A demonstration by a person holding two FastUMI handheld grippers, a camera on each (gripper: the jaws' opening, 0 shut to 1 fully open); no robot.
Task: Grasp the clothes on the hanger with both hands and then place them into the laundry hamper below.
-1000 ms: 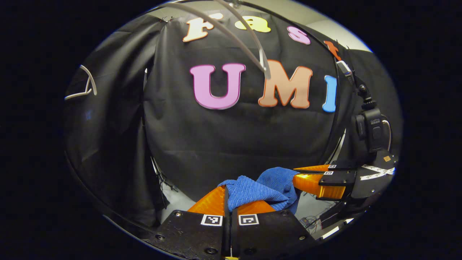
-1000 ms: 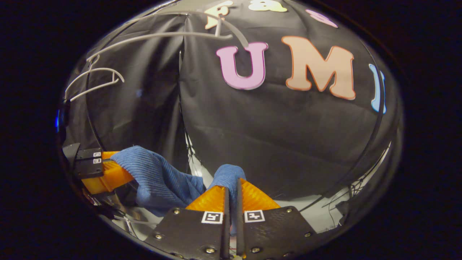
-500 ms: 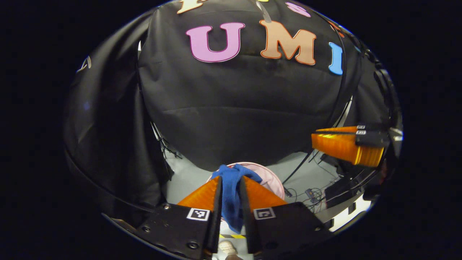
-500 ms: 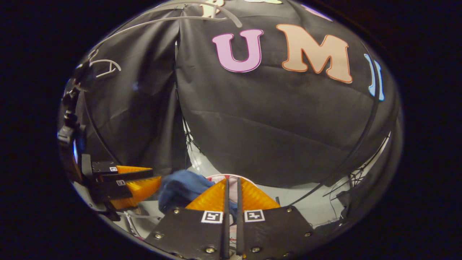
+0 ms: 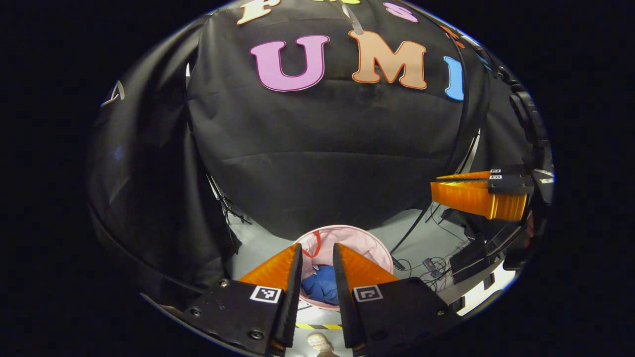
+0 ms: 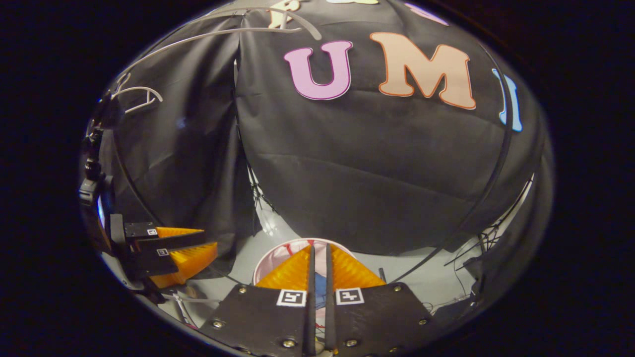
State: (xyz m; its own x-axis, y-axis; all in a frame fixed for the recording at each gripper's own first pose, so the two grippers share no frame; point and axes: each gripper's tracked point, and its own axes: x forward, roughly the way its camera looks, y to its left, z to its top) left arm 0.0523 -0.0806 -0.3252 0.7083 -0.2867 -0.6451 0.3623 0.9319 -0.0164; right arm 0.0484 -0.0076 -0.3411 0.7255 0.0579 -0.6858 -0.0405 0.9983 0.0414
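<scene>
The blue knitted cloth (image 5: pixel 322 287) lies crumpled inside the round pink hamper (image 5: pixel 369 244) on the floor, seen between my left gripper's fingers. My left gripper (image 5: pixel 317 248) hangs open above the hamper with nothing in it. Off to its right, my right gripper (image 5: pixel 436 191) holds no cloth. In the right gripper view, my right gripper (image 6: pixel 317 246) is shut to a thin slit over the hamper's rim (image 6: pixel 268 259), and a sliver of blue shows through the slit. The left gripper (image 6: pixel 211 240) is at lower left. A bare white hanger (image 6: pixel 223 32) hangs at the top.
A second white hanger (image 6: pixel 135 94) hangs at upper left against the black cloth wall. Cables and small devices (image 5: pixel 427 265) lie on the grey floor right of the hamper. A shoe tip (image 5: pixel 317 342) and striped floor tape (image 5: pixel 317 326) sit just below the hamper.
Both grippers came down from the hanger to the hamper. The right gripper let go of the cloth first, then the left opened, and the cloth dropped into the hamper.
</scene>
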